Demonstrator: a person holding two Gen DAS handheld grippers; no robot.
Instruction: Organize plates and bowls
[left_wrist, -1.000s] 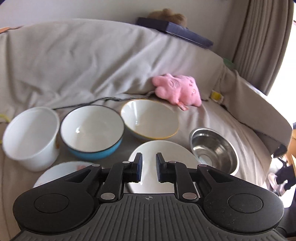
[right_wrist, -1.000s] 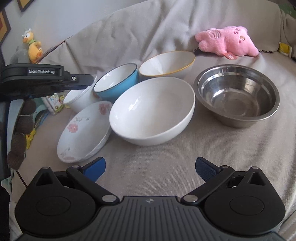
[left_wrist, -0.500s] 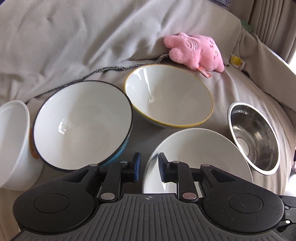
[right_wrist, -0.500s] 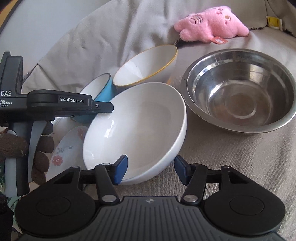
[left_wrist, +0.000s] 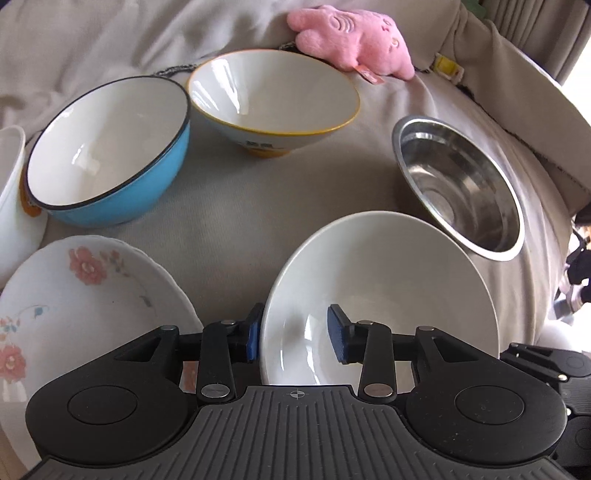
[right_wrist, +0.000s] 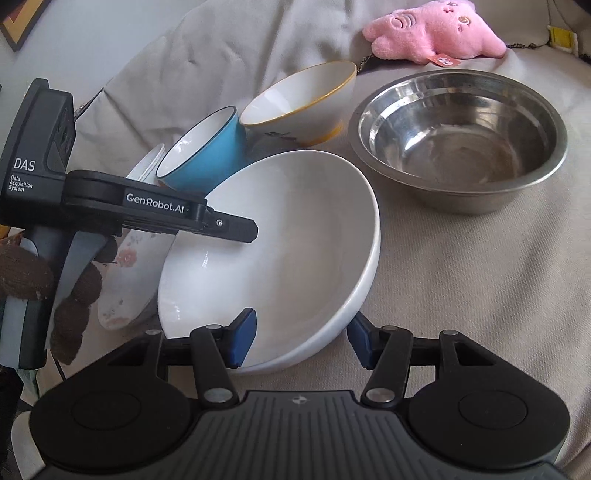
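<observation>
The large plain white ceramic bowl (right_wrist: 280, 254) sits tilted on the beige cloth-covered sofa (right_wrist: 461, 295), its near rim at twelve o'clock from both claws. In the right wrist view the right claw (right_wrist: 301, 341) is spread wide, straddling that rim: the left pad lies inside the bowl, the right pad outside under the wall, neither clearly touching. The left claw (left_wrist: 296, 338) is half open across the bowl's left edge, one pad outside and one inside; contact is hard to judge from here. Neither claw holds anything. Of the two, the right one looks the nearer to a grip.

From the left claw, the flowered white plate (left_wrist: 85, 295) lies at nine o'clock, the blue-sided enamel bowl (left_wrist: 110, 155) at eleven, the yellow-rimmed white bowl (left_wrist: 273, 99) at twelve, and the stainless steel bowl (left_wrist: 461, 188) at two.
</observation>
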